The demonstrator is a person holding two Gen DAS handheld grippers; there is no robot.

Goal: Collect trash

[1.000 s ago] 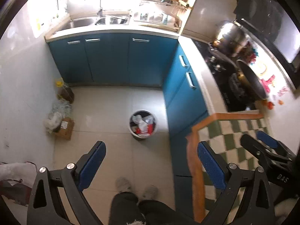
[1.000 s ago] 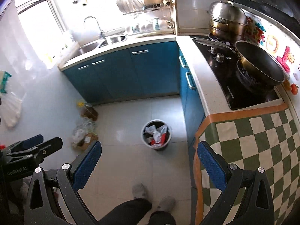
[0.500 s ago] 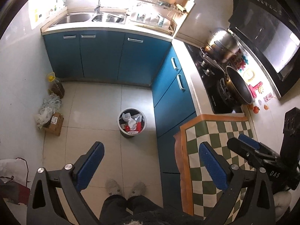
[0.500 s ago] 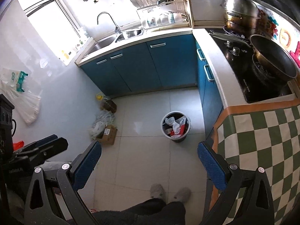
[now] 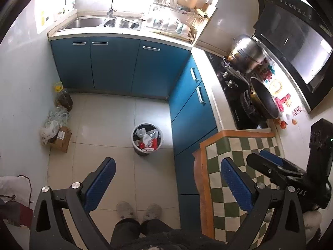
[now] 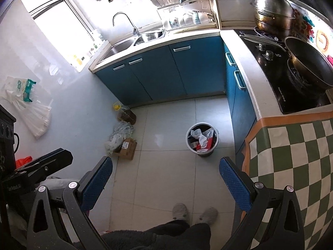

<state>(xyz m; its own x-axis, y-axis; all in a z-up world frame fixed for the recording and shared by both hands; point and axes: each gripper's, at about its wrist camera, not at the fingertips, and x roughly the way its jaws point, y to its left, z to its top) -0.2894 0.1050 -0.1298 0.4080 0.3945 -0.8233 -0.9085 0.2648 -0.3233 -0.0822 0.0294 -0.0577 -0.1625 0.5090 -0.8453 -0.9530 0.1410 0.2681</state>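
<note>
Both grippers high over the kitchen floor, jaws spread, holding nothing.
The bin [image 5: 147, 139] stands on the floor beside the blue cabinet [image 5: 193, 112], holding what looks like crumpled wrappers.

Blue cabinets [image 5: 116, 66] are running along the far wall, a green-and-cream checked cloth [image 6: 295, 162] with orange edging is covering the near-right counter, and red and white trash is filling the grey bin [image 6: 202, 138].
</note>
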